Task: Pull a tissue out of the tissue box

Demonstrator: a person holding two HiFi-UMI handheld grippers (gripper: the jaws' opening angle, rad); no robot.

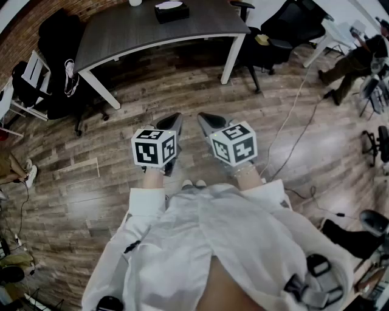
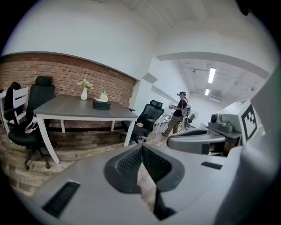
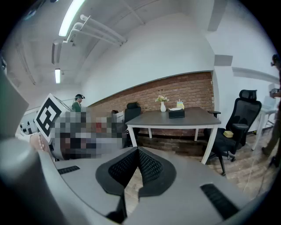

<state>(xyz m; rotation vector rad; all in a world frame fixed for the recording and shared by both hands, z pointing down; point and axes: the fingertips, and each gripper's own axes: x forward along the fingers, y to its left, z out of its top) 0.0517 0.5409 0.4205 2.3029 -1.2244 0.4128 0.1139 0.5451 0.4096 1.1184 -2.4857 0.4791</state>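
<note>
Standing on a wood floor (image 1: 91, 182), a person holds both grippers low in front of the body, side by side, tips angled down and fwd. Left gripper (image 1: 175, 116) is clenched w/ nothing btwn its pads. Right gripper (image 1: 204, 116) is likewise pressed closed and empty. Likely reason: the pull hasn't begun, so the tools are carried in a neutral ready pose, aimed roughly at the goal. Tissue box (image 1: 171, 11), dark w/ a white tissue poking from its top, sits on the far part of a grey table (image 1: 121, 36), well apart from both grippers and about straight ahead of them. A white vase (image 2: 84, 93) w/ flowers stands near the box. Reaching the box prob. means walking up to the table first.
</note>
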